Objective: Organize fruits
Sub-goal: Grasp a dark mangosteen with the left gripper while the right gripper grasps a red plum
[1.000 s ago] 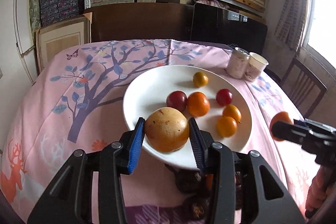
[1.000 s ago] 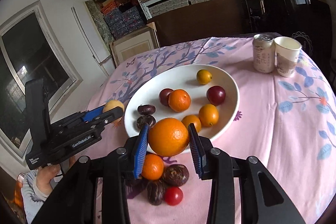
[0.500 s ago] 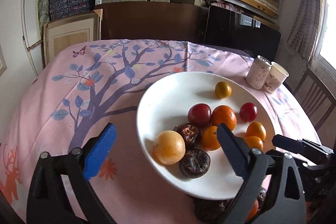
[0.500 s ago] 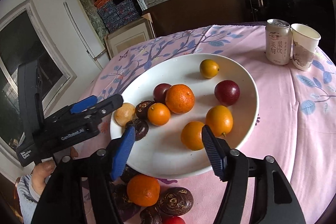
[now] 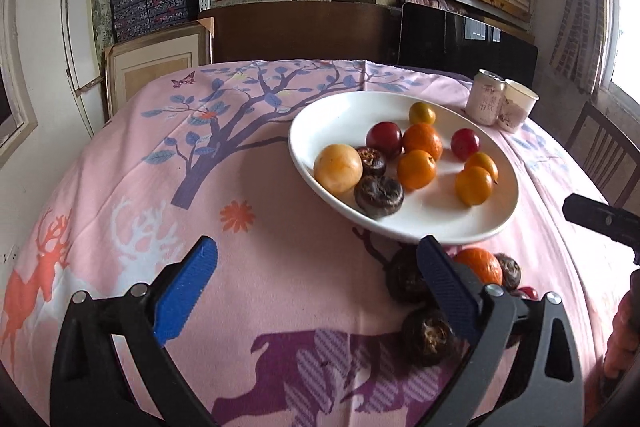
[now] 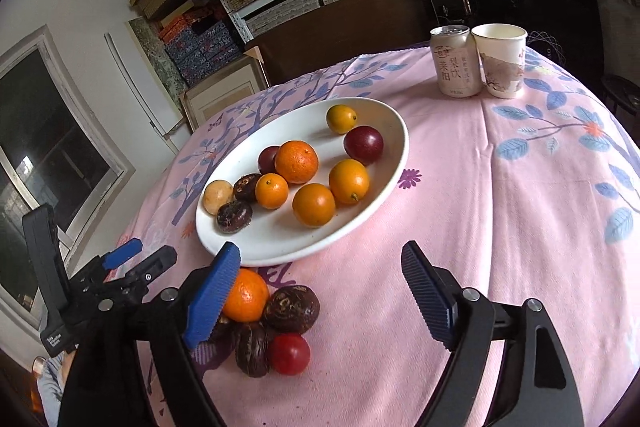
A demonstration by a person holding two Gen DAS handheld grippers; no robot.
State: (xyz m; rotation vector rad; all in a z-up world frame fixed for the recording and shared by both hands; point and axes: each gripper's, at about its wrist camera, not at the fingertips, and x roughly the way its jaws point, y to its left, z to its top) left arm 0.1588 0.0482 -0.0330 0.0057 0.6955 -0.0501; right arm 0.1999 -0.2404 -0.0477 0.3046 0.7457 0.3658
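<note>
White china holds most of the fruit: on the plate (image 6: 384, 115), set toward the far middle of the pink tablecloth (image 6: 500, 211), ten pieces can be counted, among them a large orange (image 6: 296, 161), a pale yellow round fruit (image 6: 217, 197) at the plate's left edge, two dark wrinkled fruits (image 6: 234, 215), two dark red round fruits and several small orange ones. A smaller heap is seen off the plate, just beside its near rim: an orange (image 6: 245, 295), at least three dark wrinkled fruits (image 6: 291, 308) and a small red fruit (image 6: 289, 353), touching one another on the cloth. The task is judged well over half done, with this heap left to be carried over. The left gripper (image 5: 316, 291) is opening, its jaws wide apart over bare cloth with nothing between them. The right gripper (image 6: 320, 287) is likewise opening, with only cloth between its jaws; its left pad overlaps the loose orange in the right wrist view, though contact cannot be told. A drinks can (image 6: 456, 61) and a paper cup (image 6: 502, 61) stand together near the far right edge.
</note>
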